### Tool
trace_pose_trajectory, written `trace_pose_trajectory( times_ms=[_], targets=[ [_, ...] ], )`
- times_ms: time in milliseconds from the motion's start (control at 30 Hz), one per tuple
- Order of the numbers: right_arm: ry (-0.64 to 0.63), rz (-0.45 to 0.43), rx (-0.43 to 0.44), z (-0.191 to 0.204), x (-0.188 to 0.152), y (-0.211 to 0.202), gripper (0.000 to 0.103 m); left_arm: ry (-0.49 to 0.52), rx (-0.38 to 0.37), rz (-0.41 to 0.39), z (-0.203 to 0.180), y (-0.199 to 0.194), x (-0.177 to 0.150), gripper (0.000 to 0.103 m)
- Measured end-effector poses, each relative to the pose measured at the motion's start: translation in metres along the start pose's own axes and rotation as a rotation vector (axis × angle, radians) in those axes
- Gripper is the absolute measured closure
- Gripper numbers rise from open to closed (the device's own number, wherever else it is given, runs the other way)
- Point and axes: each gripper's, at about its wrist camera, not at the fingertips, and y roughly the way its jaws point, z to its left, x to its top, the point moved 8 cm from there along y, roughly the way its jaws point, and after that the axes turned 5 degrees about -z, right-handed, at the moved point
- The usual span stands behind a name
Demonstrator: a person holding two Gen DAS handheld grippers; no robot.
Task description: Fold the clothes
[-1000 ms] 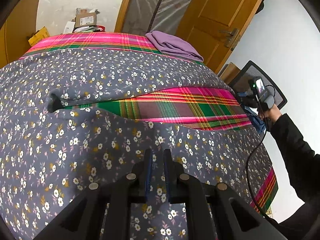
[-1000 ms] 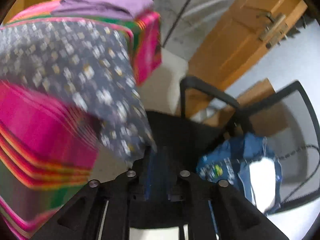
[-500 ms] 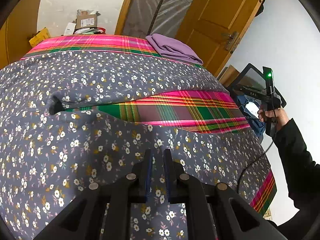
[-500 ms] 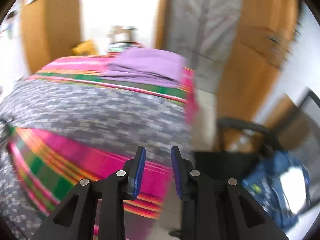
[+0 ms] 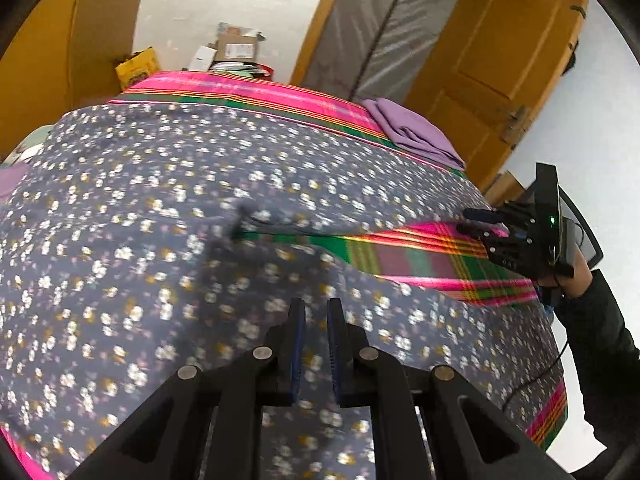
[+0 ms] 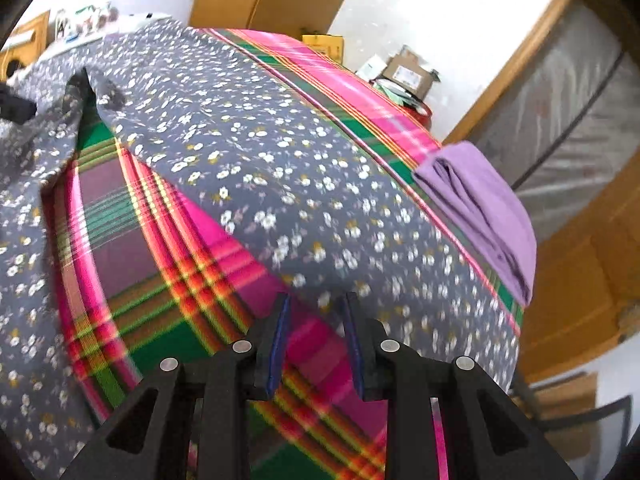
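Your right gripper (image 6: pixel 314 322) has swung back from the chair to the bed's right edge, jaws wide and empty, over the plaid sheet (image 6: pixel 160 280). Your left gripper (image 5: pixel 316 320), jaws narrow, hovers near the floral garment (image 5: pixel 160 200); grip unclear. Garment's spread flat, two legs splayed.

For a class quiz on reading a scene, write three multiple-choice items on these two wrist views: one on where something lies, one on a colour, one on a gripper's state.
1. Where does the folded purple cloth lie?
A. on the chair
B. on the floral garment
C. at the far corner of the plaid sheet

2. What is the floral garment's ground colour?
A. grey
B. red
C. yellow

3. How is the right gripper?
A. shut on the purple cloth
B. open, holding nothing
C. shut on the garment

Key: 1 C, it rests on the sheet's corner beyond the garment; 2 A, grey with small white flowers; 3 B, the sheet shows through the gap between its fingers.
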Motion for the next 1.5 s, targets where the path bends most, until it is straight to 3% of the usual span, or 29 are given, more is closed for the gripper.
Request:
trace_pose_trajectory(
  times_ms=[67, 133, 200, 433, 600, 700, 867, 1200, 1333, 1500],
  targets=[
    [0.004, 0.000, 0.004, 0.000, 0.004, 0.003, 0.078, -0.010, 0.005, -0.009, 0.005, -0.001, 0.003, 0.093],
    [0.004, 0.006, 0.017, 0.002, 0.004, 0.005, 0.097, -0.016, 0.002, -0.013, 0.008, 0.000, 0.005, 0.093],
    [0.002, 0.010, 0.023, 0.005, 0.002, 0.003, 0.100, -0.014, -0.004, -0.007, 0.007, 0.002, 0.004, 0.093],
    [0.136, -0.013, 0.060, -0.004, -0.016, -0.028, 0.101, -0.009, -0.027, 0.013, 0.001, 0.009, 0.001, 0.093],
    [0.495, -0.031, -0.079, -0.090, -0.055, -0.068, 0.092, 0.000, -0.039, 0.020, -0.005, 0.013, 0.001, 0.093],
    [0.605, -0.037, -0.083, -0.112, -0.061, -0.079, 0.087, 0.012, -0.044, 0.021, -0.009, 0.014, 0.003, 0.093],
    [0.524, -0.030, -0.014, -0.078, -0.019, -0.067, 0.087, 0.019, -0.024, -0.017, -0.006, 0.010, 0.017, 0.093],
    [0.412, -0.036, 0.184, 0.033, 0.077, -0.007, 0.083, -0.067, 0.083, -0.077, 0.048, 0.011, 0.057, 0.093],
    [0.359, -0.015, 0.197, 0.059, 0.092, 0.014, 0.083, -0.090, 0.098, -0.068, 0.060, 0.023, 0.066, 0.093],
    [0.402, 0.014, 0.211, 0.063, 0.091, 0.028, 0.083, -0.075, 0.111, 0.013, 0.065, 0.041, 0.050, 0.093]
  ],
)
